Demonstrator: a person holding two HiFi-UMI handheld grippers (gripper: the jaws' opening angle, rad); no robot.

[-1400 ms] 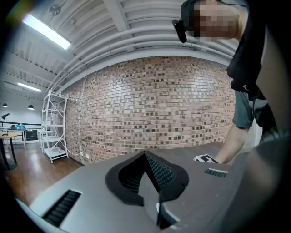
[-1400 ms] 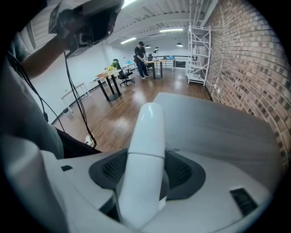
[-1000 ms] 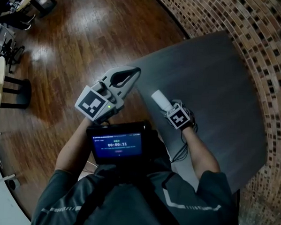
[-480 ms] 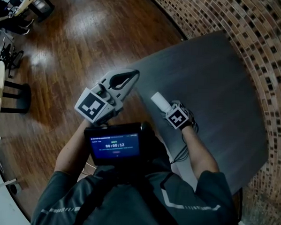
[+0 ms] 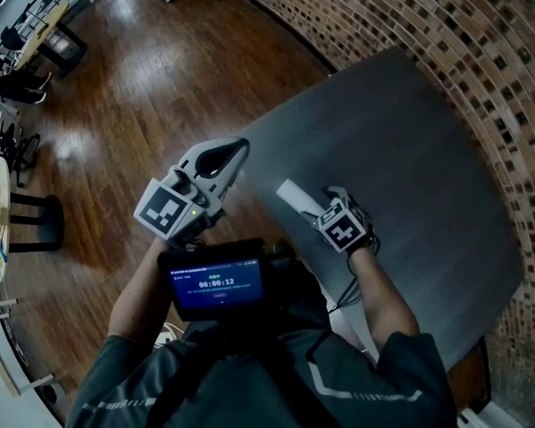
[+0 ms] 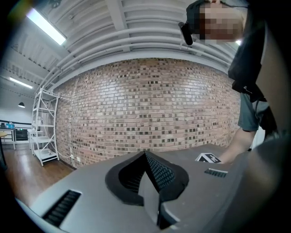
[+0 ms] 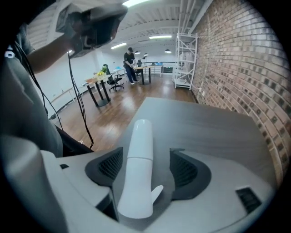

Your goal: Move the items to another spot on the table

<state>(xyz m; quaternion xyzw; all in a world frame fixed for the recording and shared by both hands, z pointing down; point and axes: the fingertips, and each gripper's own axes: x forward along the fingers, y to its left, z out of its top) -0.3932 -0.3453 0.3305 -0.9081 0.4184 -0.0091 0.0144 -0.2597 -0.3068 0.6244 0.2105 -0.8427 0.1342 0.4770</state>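
A white cylindrical bottle with a small side tab lies lengthwise between the jaws of my right gripper, over the dark grey table. The jaws are opening: a gap shows between the bottle and the right pad. From the head view the bottle pokes out up-left of the right gripper, near the table's front-left part. My left gripper hangs at the table's left edge, shut and empty; its jaws meet.
A brick wall curves round the table's far and right sides. Wooden floor lies to the left, with stools further off. A screen device sits at the person's chest. A cable trails from the right wrist.
The head view has shifted slightly. The right gripper and white bottle stay at about the same spot on the table. The left gripper has drifted a little to the left.
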